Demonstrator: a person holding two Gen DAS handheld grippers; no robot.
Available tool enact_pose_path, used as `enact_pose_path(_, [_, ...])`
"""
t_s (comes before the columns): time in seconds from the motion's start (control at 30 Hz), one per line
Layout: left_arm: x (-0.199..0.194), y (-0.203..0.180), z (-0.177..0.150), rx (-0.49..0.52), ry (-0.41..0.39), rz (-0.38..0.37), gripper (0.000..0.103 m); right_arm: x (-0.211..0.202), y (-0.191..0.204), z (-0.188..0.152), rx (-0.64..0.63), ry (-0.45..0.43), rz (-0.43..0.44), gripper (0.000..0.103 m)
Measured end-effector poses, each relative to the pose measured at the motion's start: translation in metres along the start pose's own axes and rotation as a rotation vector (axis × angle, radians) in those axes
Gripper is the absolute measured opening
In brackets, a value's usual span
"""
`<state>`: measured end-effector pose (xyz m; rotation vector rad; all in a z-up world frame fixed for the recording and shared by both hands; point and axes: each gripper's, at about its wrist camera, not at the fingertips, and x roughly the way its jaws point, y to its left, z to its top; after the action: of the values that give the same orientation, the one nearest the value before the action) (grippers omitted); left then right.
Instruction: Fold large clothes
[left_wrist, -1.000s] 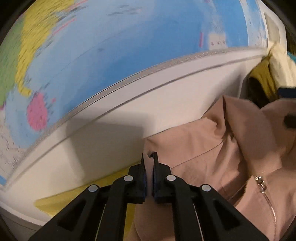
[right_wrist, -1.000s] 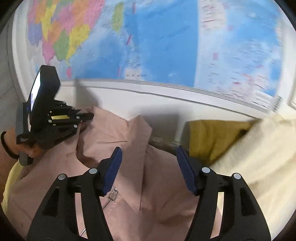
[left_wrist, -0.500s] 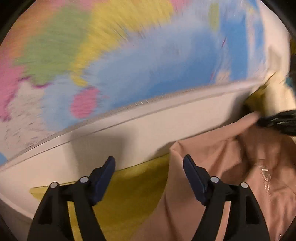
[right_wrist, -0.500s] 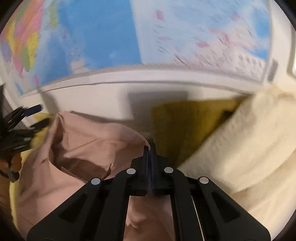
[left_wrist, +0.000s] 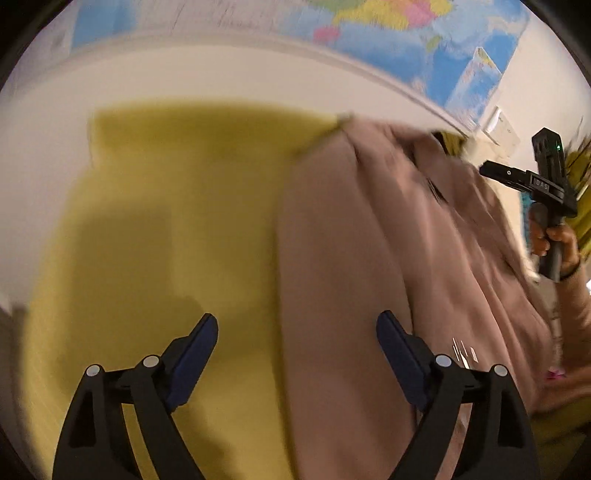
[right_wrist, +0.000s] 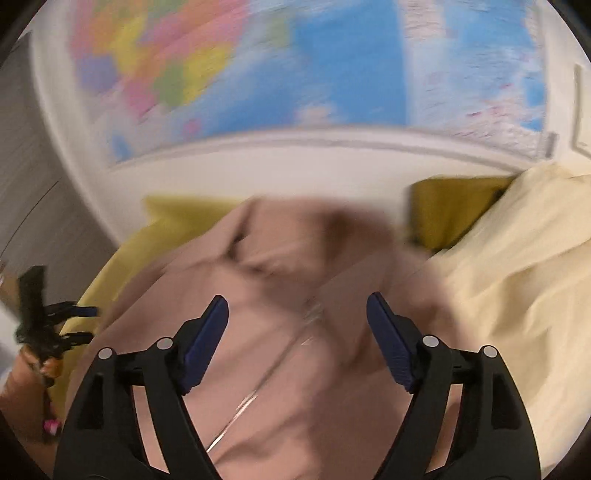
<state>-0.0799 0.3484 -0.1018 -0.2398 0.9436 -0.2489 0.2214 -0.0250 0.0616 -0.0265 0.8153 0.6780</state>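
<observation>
Both grippers hang spread and empty: the pink zip jacket (right_wrist: 295, 350) lies on the yellow bed cover (left_wrist: 166, 221), directly under the right gripper (right_wrist: 297, 332), toward three o'clock of the left gripper (left_wrist: 297, 354), zipper running six to twelve.

Yellow bedsheet (left_wrist: 166, 229) spread flat, wide bare stretch showing in left wrist view. White wall (right_wrist: 280, 166) behind it. World map (right_wrist: 332, 74) on the wall above, blue sea and pink, yellow, green countries, blurred in both views. Cream blanket (right_wrist: 517, 266) heaped at right, rumpled. Mustard-coloured cloth (right_wrist: 450, 210) wedged between the blanket and the wall, partly hidden.
</observation>
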Motion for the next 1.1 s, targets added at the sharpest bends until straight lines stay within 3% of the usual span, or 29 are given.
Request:
enact_pose_path(0.13, [-0.014, -0.018, -0.044, 0.011, -0.014, -0.058, 0.085, -0.006, 0.039, -0.04, -0.101, 0.091, 0.128, 0.078])
enact_pose_path(0.23, [-0.019, -0.033, -0.062, 0.04, -0.019, -0.034, 0.079, -0.001, 0.08, -0.065, -0.196, 0.164, 0.233, 0.079])
enact_pose_path(0.27, [-0.02, -0.038, -0.067, 0.057, -0.028, -0.027, 0.073, 0.0, 0.1, -0.077, -0.244, 0.194, 0.276, 0.079])
enact_pose_path(0.3, [-0.02, -0.042, -0.071, 0.064, -0.04, -0.01, 0.057, -0.001, 0.111, -0.084, -0.278, 0.212, 0.309, 0.079])
enact_pose_path(0.33, [-0.018, -0.048, -0.075, 0.057, -0.049, 0.001, 0.031, -0.001, 0.127, -0.094, -0.318, 0.233, 0.347, 0.079])
enact_pose_path(0.4, [-0.021, -0.044, -0.079, 0.03, -0.043, -0.015, 0.005, 0.003, 0.159, -0.109, -0.401, 0.249, 0.387, 0.086])
enact_pose_path(0.43, [-0.022, -0.049, -0.078, 0.023, -0.048, -0.004, 0.004, 0.005, 0.176, -0.116, -0.435, 0.256, 0.419, 0.088])
enact_pose_path(0.6, [-0.049, -0.075, -0.05, 0.074, -0.149, 0.078, 0.003, 0.023, 0.24, -0.14, -0.525, 0.292, 0.491, 0.089])
enact_pose_path(0.7, [-0.084, -0.082, -0.02, 0.058, -0.227, 0.134, 0.003, 0.032, 0.261, -0.137, -0.496, 0.279, 0.521, 0.087])
enact_pose_path(0.73, [-0.092, -0.082, -0.014, 0.052, -0.242, 0.136, 0.003, 0.032, 0.264, -0.136, -0.484, 0.264, 0.534, 0.079])
enact_pose_path(0.77, [-0.103, -0.082, -0.007, 0.041, -0.261, 0.16, 0.003, 0.031, 0.265, -0.135, -0.486, 0.248, 0.525, 0.047])
enact_pose_path(0.8, [-0.113, -0.082, -0.001, 0.037, -0.277, 0.184, 0.003, 0.028, 0.265, -0.136, -0.49, 0.251, 0.519, 0.008])
enact_pose_path(0.9, [-0.134, -0.067, 0.003, 0.002, -0.322, 0.272, 0.005, 0.03, 0.247, -0.124, -0.39, 0.269, 0.542, 0.004])
enact_pose_path(0.97, [-0.134, -0.044, 0.001, -0.078, -0.302, 0.375, 0.019, 0.016, 0.22, -0.119, -0.333, 0.236, 0.537, 0.004])
enact_pose_path(1.0, [-0.131, -0.037, -0.002, -0.096, -0.288, 0.384, 0.025, 0.013, 0.207, -0.114, -0.293, 0.226, 0.527, 0.004])
enact_pose_path(1.07, [-0.118, -0.017, -0.015, -0.142, -0.215, 0.317, 0.042, 0.009, 0.184, -0.108, -0.211, 0.214, 0.522, 0.004])
enact_pose_path(1.1, [-0.11, -0.01, -0.024, -0.172, -0.171, 0.26, 0.056, 0.008, 0.178, -0.105, -0.184, 0.211, 0.525, 0.004])
